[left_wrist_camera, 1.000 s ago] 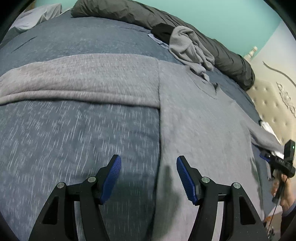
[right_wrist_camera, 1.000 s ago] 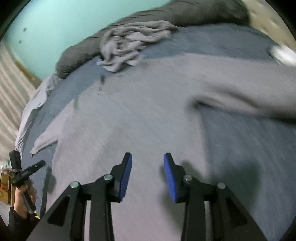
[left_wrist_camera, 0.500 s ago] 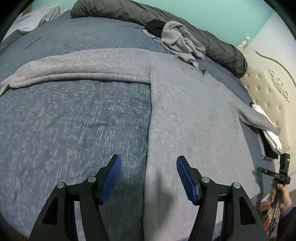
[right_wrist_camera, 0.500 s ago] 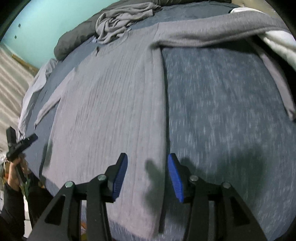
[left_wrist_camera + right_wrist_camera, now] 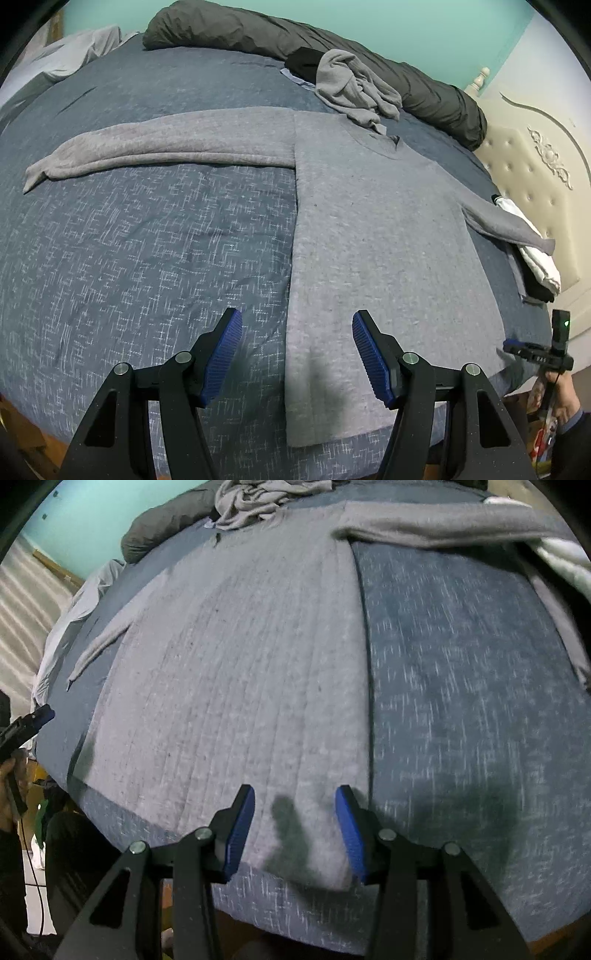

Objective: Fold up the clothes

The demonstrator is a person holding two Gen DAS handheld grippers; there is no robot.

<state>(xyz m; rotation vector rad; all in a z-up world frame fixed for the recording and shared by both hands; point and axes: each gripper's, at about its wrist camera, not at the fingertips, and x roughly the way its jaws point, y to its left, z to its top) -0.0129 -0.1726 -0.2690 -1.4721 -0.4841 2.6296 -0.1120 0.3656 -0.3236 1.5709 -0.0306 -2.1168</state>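
Blue-speckled bedspread (image 5: 147, 258) under teal wall; grey long-sleeved knit sweater (image 5: 376, 240) laid flat, sleeves spread.

Left gripper (image 5: 297, 350) held with jaws wide above the sweater's left hem corner, nothing gripped. Right gripper (image 5: 294, 830) held with jaws wide over the right hem corner, empty. Crumpled grey garment (image 5: 354, 92) and dark rolled duvet (image 5: 369, 66) noted beyond the collar; folded white cloth (image 5: 535, 258) lies under one sleeve's cuff.

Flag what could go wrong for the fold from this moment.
Both grippers, left and right, hang open over the hem corners of the grey sweater. A pinch may also catch the blue bedspread beneath. The right sleeve lies on folded clothes, so lifting could drag them.
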